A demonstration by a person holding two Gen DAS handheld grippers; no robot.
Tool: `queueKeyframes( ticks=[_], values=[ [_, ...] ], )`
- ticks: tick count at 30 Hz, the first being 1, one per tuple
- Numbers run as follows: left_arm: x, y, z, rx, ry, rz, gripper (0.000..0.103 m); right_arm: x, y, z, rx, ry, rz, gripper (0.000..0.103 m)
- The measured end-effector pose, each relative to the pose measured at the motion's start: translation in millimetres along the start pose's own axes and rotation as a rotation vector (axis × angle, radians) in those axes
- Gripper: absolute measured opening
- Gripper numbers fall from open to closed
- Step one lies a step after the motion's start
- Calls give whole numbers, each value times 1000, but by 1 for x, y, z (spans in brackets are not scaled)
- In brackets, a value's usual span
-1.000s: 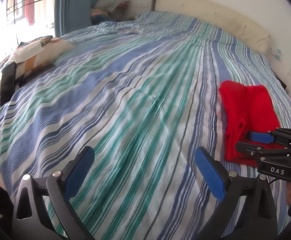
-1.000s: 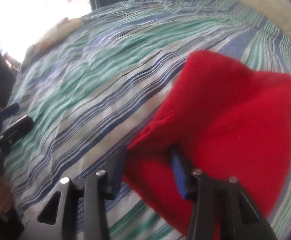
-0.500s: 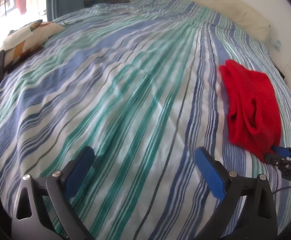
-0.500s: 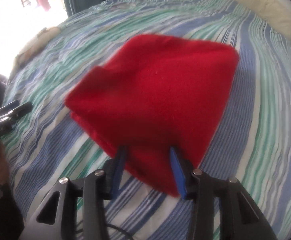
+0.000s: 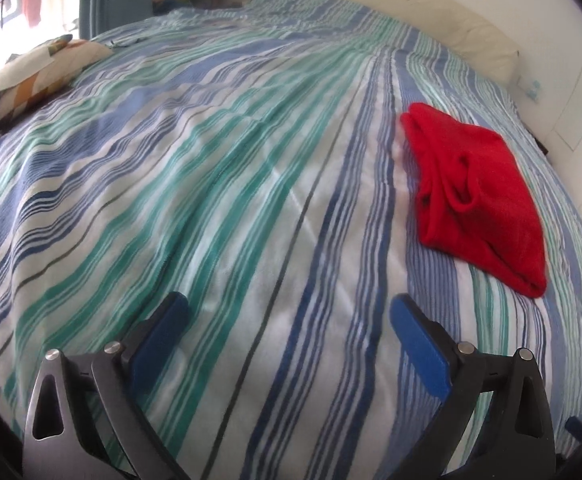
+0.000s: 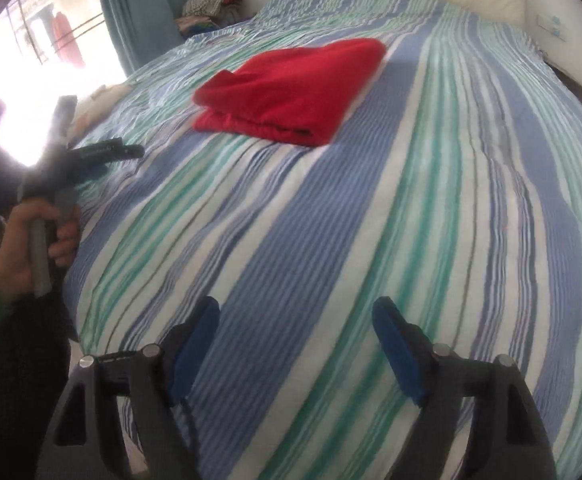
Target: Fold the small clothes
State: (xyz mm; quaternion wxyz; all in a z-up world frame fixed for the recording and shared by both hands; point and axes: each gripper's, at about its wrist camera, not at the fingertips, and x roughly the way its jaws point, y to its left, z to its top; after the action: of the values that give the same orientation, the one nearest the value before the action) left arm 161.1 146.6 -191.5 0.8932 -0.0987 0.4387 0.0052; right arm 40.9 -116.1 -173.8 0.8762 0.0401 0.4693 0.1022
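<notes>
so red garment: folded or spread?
Folded. The red garment lies as a compact stack on the striped bedspread, layered edges showing at its near side.

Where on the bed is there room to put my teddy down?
Plenty of room: the striped bedspread is bare from the red folded cloth across to the patterned pillow at the window side, and down to the open left gripper. The only taken spots are the red cloth and that pillow.

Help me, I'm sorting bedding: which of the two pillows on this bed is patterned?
The cushion on the window side: it shows orange and coloured patches, whereas the long pillow by the wall is plain cream.
</notes>
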Motion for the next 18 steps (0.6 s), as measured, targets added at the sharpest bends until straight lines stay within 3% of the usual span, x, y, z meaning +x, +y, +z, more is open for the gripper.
queueKeyframes(
  ticks=[4,7,18],
  values=[
    [9,-28,-16,122,24,40,101,-15,-11,-39,88,-82,-107,82],
    [14,-42,-25,214,7,91,102,-8,-25,-37,142,-66,-62,84],
    [16,-34,-26,188,11,52,102,-1,-24,-42,100,-83,-73,94]
  ],
)
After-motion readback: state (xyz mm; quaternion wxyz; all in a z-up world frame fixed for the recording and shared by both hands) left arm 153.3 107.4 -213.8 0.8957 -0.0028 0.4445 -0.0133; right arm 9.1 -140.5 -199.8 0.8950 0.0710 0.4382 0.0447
